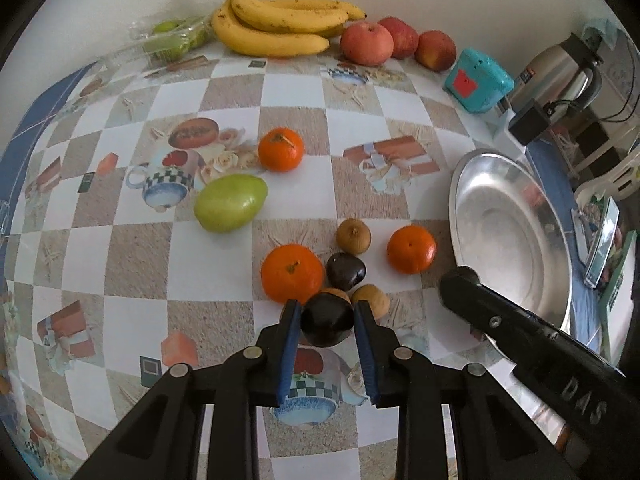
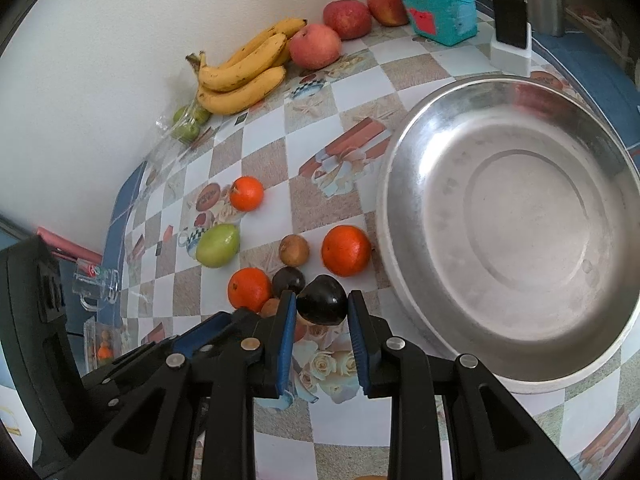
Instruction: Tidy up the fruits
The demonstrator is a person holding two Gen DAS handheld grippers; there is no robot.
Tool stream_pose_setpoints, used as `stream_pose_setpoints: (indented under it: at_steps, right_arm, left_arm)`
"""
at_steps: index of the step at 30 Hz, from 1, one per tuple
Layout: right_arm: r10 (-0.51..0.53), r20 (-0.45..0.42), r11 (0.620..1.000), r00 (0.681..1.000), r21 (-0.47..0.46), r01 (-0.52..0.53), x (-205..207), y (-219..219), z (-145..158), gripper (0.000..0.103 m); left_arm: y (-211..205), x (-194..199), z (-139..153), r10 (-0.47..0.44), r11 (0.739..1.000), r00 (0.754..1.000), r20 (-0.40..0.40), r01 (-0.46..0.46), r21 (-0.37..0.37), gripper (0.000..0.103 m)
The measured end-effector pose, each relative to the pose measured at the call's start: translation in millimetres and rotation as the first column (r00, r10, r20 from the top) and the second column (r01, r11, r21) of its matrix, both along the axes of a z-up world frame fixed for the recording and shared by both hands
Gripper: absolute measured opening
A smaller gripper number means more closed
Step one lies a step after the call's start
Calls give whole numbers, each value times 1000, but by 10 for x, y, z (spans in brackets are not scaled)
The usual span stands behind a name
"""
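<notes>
Each wrist view shows a dark round fruit between blue-padded fingers. My left gripper (image 1: 326,314) is shut on a dark plum (image 1: 326,322). My right gripper (image 2: 322,302) is shut on a dark plum (image 2: 322,300), held just above the table. Nearby lie another dark plum (image 1: 346,270), three oranges (image 1: 292,274) (image 1: 411,249) (image 1: 281,149), brown longans (image 1: 353,235) (image 1: 372,298) and a green mango (image 1: 230,202). The empty steel bowl (image 2: 516,220) sits right of the pile; my right gripper is near its left rim.
Bananas (image 1: 280,24), red apples (image 1: 366,44) and bagged green fruit (image 1: 172,38) line the back wall. A teal box (image 1: 478,80), a kettle (image 1: 560,68) and a charger (image 2: 510,36) stand at the back right. A glass mug (image 2: 94,284) sits at the table's left edge.
</notes>
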State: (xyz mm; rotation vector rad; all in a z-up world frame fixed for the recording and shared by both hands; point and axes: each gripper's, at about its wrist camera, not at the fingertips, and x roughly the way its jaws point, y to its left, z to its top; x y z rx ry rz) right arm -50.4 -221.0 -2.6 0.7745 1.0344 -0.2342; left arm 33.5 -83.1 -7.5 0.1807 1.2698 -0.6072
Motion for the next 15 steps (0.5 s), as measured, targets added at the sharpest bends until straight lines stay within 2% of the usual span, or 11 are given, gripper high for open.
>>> stream_pose_setpoints:
  at_steps: [5, 9, 15]
  right_arm:
    - [-96, -8, 995, 995, -16, 96, -158, -248, -3, 27]
    - [-185, -37, 980, 982, -83, 182, -293, -441, 2, 27]
    - [-270, -51, 960, 962, -97, 264, -442, -685, -36, 27]
  left_arm:
    - [10, -13, 104, 5, 999, 999, 32, -4, -34, 29]
    - [-127, -87, 201, -35, 996, 997, 68, 41, -84, 29]
    - [-396, -253, 277, -108, 984, 987, 117, 123, -127, 29]
